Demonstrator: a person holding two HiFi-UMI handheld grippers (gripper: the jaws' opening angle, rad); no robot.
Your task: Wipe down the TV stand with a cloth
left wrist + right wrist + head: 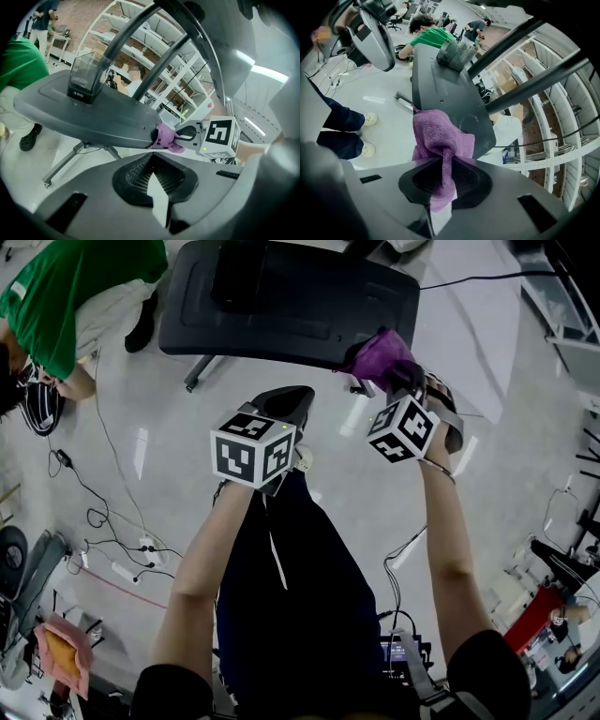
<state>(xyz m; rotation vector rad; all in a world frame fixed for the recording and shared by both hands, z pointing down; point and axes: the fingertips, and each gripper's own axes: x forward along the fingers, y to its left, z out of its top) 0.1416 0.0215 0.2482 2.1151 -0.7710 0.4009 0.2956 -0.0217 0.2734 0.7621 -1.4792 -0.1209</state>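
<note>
The TV stand's dark grey base (pixel 281 306) lies flat just above the floor, with a post socket (pixel 86 79) and slanted poles rising from it. A purple cloth (pixel 380 357) is draped over the base's near right edge. My right gripper (pixel 403 376) is shut on that cloth (pixel 438 136); it runs down between the jaws (pixel 443 161) and rests against the stand's edge (pixel 445 89). My left gripper (pixel 291 395) hovers just short of the base's front edge (pixel 84 112). It is shut with nothing in it (pixel 152 161). From its view, the cloth (pixel 166 138) and the right gripper's marker cube (pixel 220 136) show.
A person in a green shirt (pixel 66 287) crouches left of the stand. Cables and a power strip (pixel 112 540) lie on the floor at left. A pale sheet (pixel 478 324) lies behind the stand at right. Shelving (pixel 164 79) stands beyond. My own shoes (pixel 365 119) are nearby.
</note>
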